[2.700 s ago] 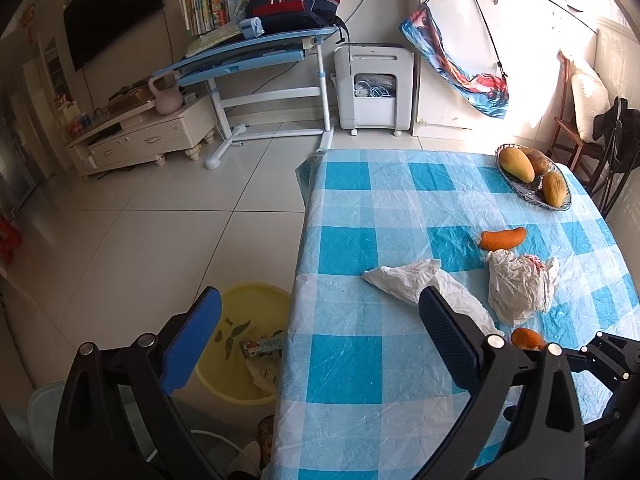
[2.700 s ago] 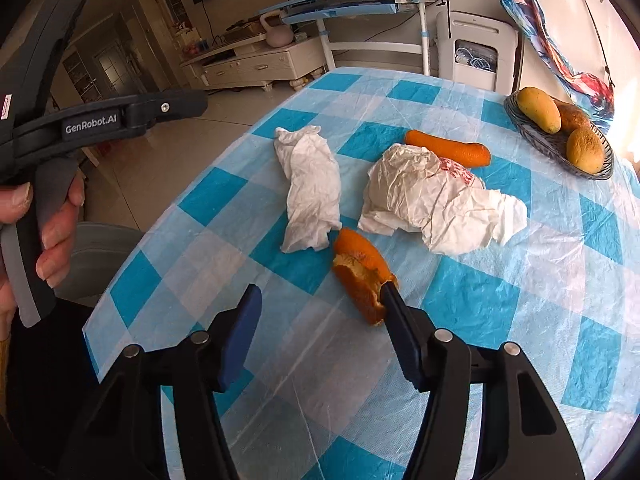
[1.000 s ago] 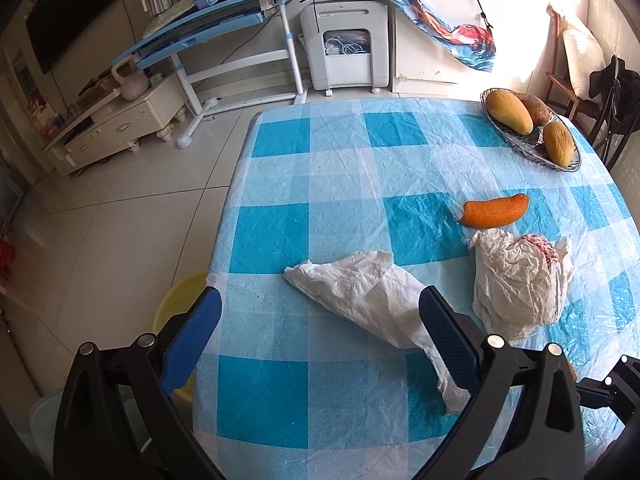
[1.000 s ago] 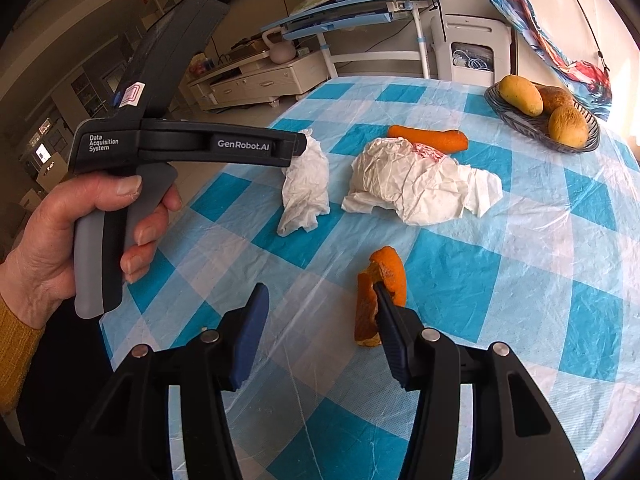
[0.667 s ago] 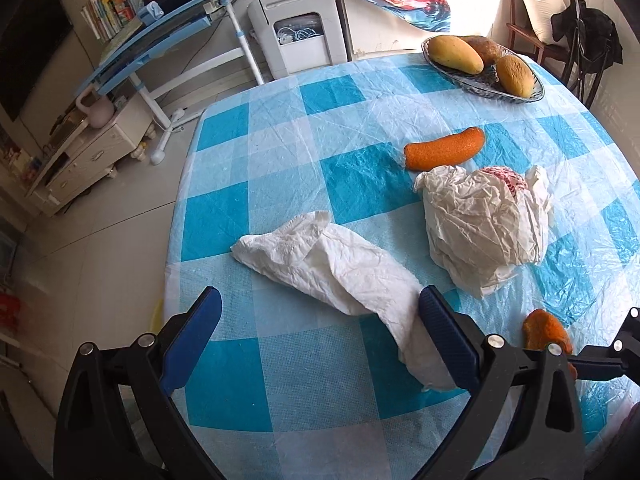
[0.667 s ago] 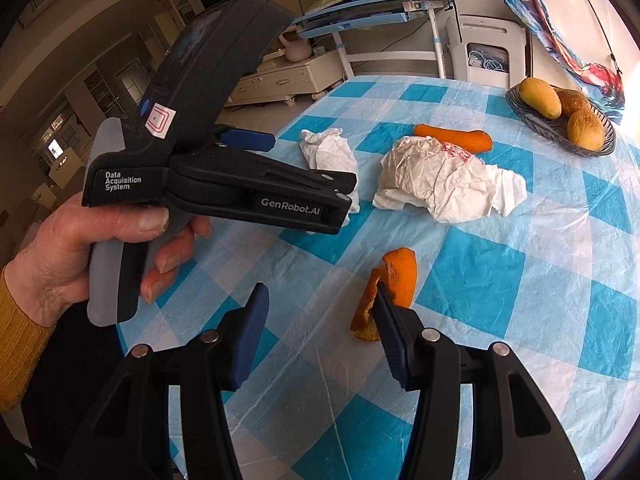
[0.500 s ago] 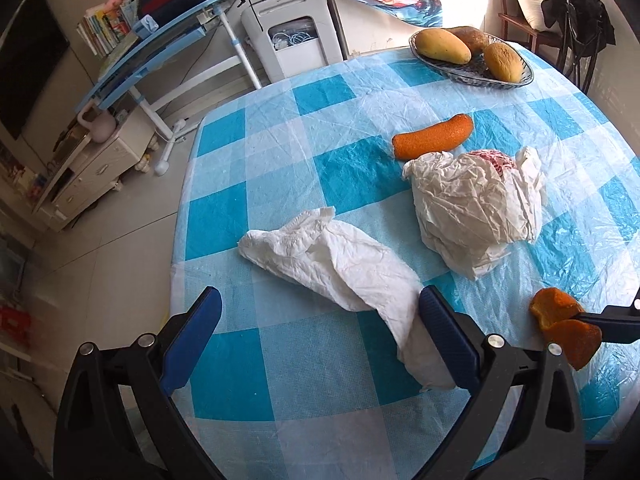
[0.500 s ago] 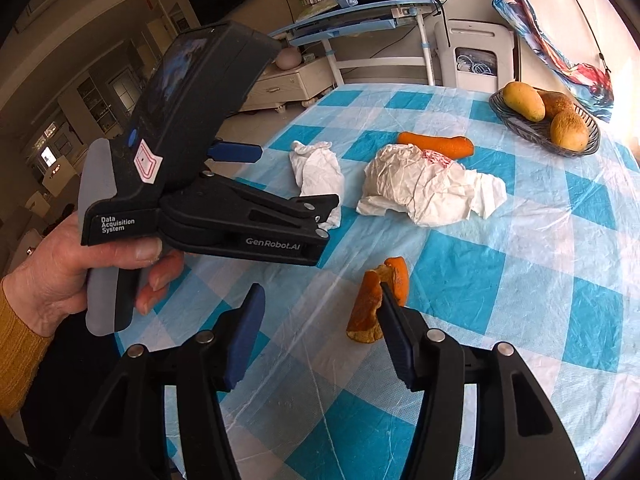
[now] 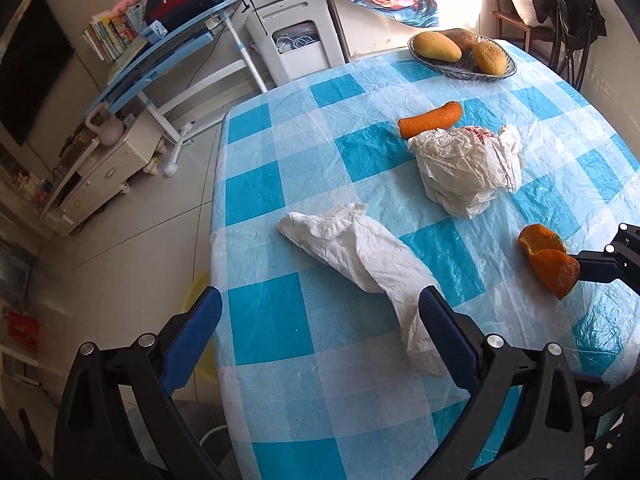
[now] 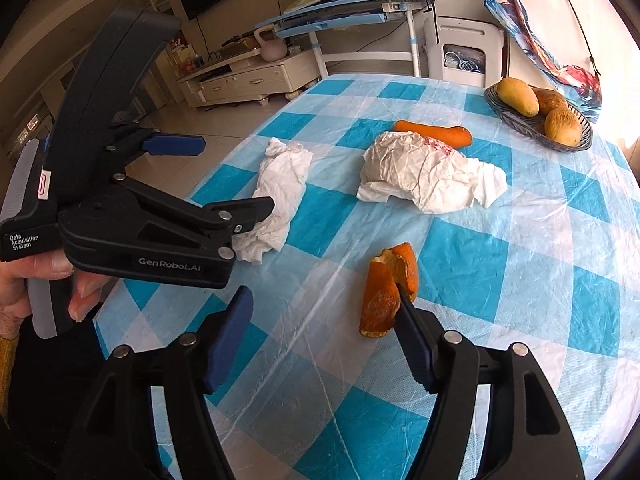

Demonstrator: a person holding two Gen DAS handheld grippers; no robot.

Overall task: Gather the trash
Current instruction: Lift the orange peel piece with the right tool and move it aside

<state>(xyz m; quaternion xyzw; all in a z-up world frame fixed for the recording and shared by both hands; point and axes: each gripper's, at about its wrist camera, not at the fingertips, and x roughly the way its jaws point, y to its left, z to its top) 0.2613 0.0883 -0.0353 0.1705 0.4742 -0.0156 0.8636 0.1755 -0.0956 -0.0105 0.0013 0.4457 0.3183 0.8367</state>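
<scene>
counter (image 9: 256, 184) draped in a thin, crinkled plastic sheet, checked in turquoise and white, glossy where the light falls. on it, near the left edge: long crumpled white tissue (image 9: 360, 256), soft and wrinkled, lying flat with one end reaching toward the left gripper (image 9: 320, 332). beyond it, a bigger wad of white wrapping paper (image 9: 468, 168), stiff and creased, with faint red print on top, too small to read. touching its far side, a whole carrot (image 9: 432, 120), orange, matte, blunt at both ends. further back, a dark woven basket (image 9: 500, 72) holding a smooth yellow mango and two rough brownish fruits.

orange peel (image 10: 388, 288), curled and ragged, bright outside and paler, pithy inside, lying on the counter just ahead of the right gripper (image 10: 324, 332). jaws of the right gripper opening, blue pads on black plastic arms; peel tip beside the right-hand pad, contact hard to judge, nothing pinched between the pads.

jaws of the left gripper wide open, blue pads well apart, nothing between them but the near end of the tissue lying below, beside the right-hand pad. seen from the right wrist, black moulded body gripped by a hand (image 10: 48, 292) with a mustard sleeve cuff; white lettering "GenRobot.AI" on the side, "Data Acquisition System" on the handle block, a small red-and-white sticker above it.

yellow bin (image 9: 196, 292) just peeking out on the tiled floor past the counter edge.
</scene>
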